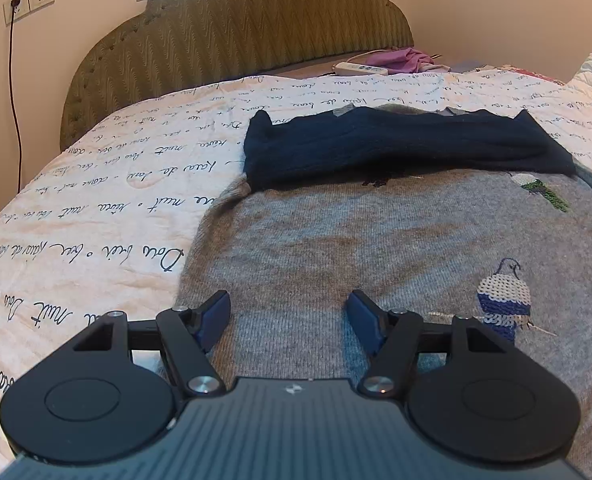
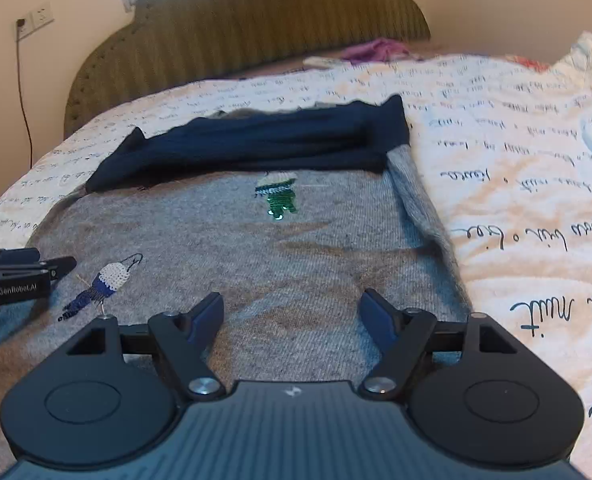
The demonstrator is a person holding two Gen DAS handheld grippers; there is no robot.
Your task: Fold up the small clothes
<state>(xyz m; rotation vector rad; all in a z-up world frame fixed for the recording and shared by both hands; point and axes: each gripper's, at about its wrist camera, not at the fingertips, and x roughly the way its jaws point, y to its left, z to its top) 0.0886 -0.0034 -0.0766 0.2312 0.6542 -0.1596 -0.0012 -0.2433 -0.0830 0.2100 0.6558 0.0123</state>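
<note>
Grey knit sweater [image 1: 376, 240] lies flat on the bed's script-printed quilt [image 1: 96, 208], sequin birds facing up, its navy sleeves [image 1: 396, 146] folded in a band across the end nearer the olive headboard [image 1: 236, 28]. Left gripper [image 1: 290, 312] hovers over the sweater's near left part, jaws spread wide, nothing held; right gripper [image 2: 292, 312] likewise wide open and empty over the near right part, beside the sweater's right edge. Left gripper tips [image 2: 52, 264] show at the left edge of the right wrist view, near the blue bird [image 2: 104, 280].
</note>
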